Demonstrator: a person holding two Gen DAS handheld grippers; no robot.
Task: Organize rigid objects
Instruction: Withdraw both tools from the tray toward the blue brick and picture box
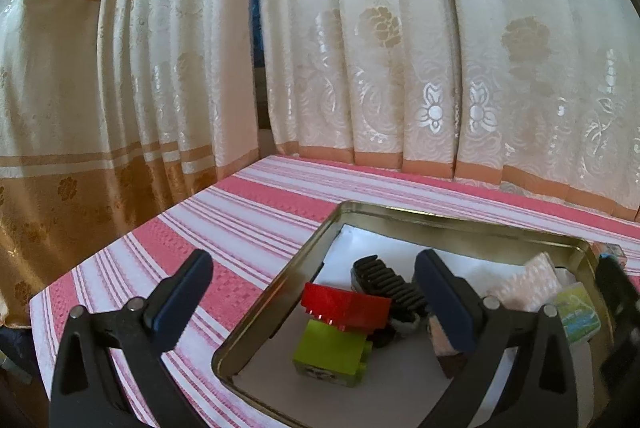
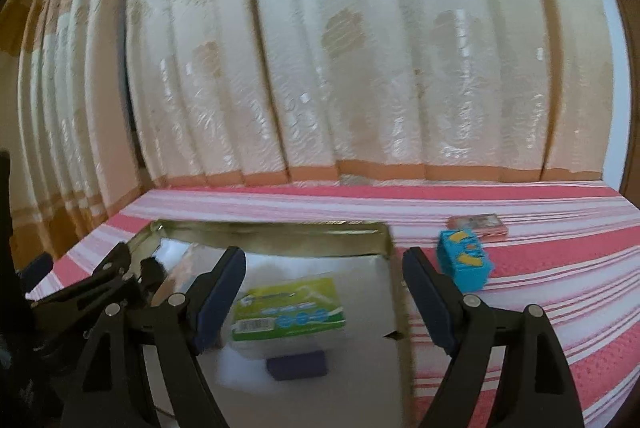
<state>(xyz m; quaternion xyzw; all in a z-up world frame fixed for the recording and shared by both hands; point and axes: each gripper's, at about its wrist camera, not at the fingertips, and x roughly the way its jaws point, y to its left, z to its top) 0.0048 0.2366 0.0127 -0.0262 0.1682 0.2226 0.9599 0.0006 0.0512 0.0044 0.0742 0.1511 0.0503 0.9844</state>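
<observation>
A shallow metal tin (image 1: 280, 276) lies on the striped cloth. Inside it a red brick (image 1: 348, 306) rests on a lime-green brick (image 1: 332, 352), with a black ribbed piece (image 1: 384, 280) behind them and a green-and-white packet (image 1: 576, 312) at the right. My left gripper (image 1: 316, 292) hovers open over the tin's near left corner, nothing between its fingers. In the right wrist view the tin (image 2: 384, 240) holds the green-and-white packet (image 2: 288, 308) and a small dark blue block (image 2: 298, 366). My right gripper (image 2: 324, 292) stands open above the tin's right side, empty.
A turquoise box (image 2: 464, 262) and a pink flat pack (image 2: 478, 226) lie on the pink-and-white striped cloth (image 2: 540, 268) right of the tin. Cream patterned curtains (image 1: 360, 48) hang close behind the table. The cloth's left edge (image 1: 100, 268) drops off near the curtains.
</observation>
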